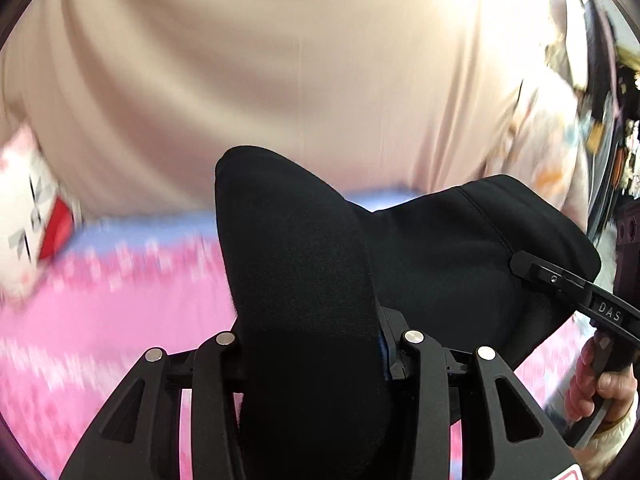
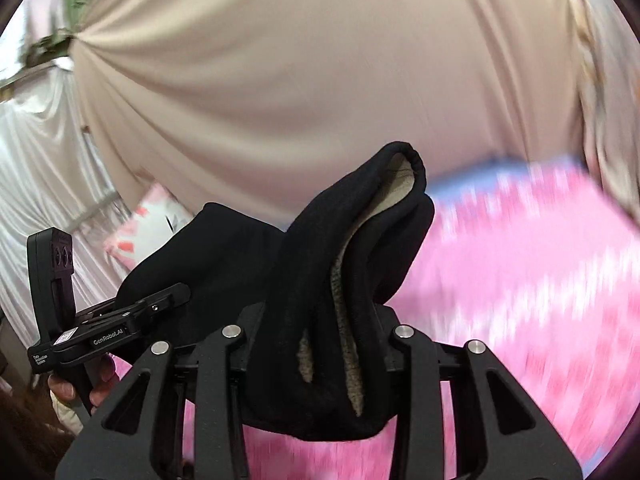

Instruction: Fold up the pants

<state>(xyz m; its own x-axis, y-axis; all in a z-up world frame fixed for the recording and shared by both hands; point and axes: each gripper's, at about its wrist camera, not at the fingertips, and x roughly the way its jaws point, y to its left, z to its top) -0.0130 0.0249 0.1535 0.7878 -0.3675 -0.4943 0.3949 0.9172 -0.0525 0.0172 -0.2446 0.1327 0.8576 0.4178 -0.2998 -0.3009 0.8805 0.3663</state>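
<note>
Below us lies a pink patterned bedspread [image 1: 100, 320], blurred in both views, with a pale blue band [image 2: 500, 168] along its far edge. Beyond that edge a broad beige cloth [image 1: 280, 80] fills the upper field; left of it in the right wrist view hang white drapes [image 2: 36, 168]. We hold the black pants [image 1: 304, 280] lifted above the bedspread. Our left gripper [image 1: 312, 344] is clenched on a thick fold of them. Our right gripper [image 2: 320, 340] grasps a bunched edge of the pants [image 2: 340, 260], pale fleece lining showing. The fabric spans between both grippers. A white and red pillow [image 1: 32, 216] lies at the bedspread's far left.
</note>
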